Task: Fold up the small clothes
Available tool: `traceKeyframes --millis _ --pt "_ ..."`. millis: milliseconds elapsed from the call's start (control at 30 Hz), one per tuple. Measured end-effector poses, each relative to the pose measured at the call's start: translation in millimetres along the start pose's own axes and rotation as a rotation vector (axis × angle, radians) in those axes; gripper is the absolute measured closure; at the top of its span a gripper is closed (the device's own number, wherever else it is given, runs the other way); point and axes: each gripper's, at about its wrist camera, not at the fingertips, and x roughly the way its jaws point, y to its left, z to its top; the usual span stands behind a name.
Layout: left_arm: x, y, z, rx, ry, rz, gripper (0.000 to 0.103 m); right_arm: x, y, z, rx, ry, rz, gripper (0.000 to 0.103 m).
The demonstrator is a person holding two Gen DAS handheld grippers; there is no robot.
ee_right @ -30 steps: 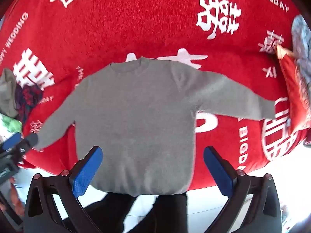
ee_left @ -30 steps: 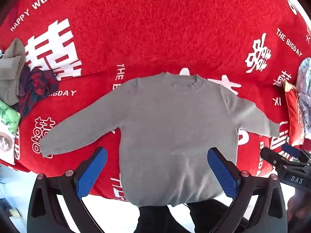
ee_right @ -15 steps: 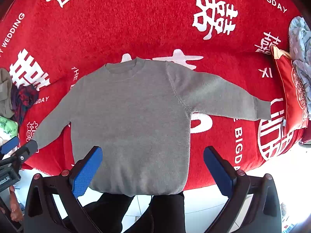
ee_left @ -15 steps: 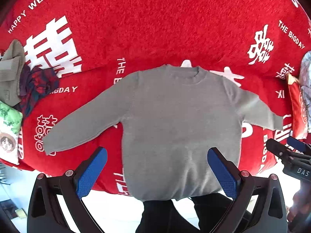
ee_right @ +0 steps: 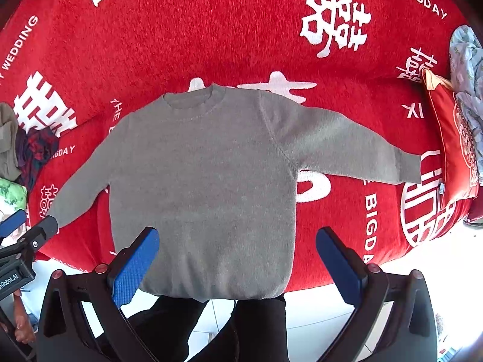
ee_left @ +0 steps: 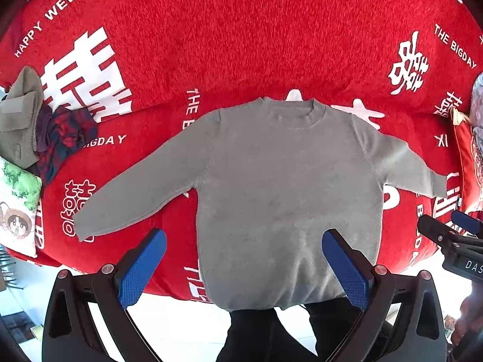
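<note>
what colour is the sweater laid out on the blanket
Plain grey sweater, no pattern; clearest in the right wrist view.

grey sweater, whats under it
The grey sweater lies flat on a red blanket with white lettering. The characters peek out at its collar and right armpit; the rest of that print is covered. Its hem overhangs the front edge.

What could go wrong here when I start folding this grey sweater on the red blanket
1. The grey sweater has its hem hanging over the front edge of the red blanket, so tugging a sleeve might drag it off.
2. Both the left gripper and right gripper are open above the fabric; a deep pinch could catch the blanket pile too.
3. The left sleeve ends toward the clothes pile.
</note>
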Motion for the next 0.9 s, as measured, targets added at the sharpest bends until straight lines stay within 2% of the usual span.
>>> traceKeyframes --millis 900 --pt "-1 16 -16 -0.082 -0.009 0.035 0.000 6 7 5 -0.022 0.023 -0.030 0.000"
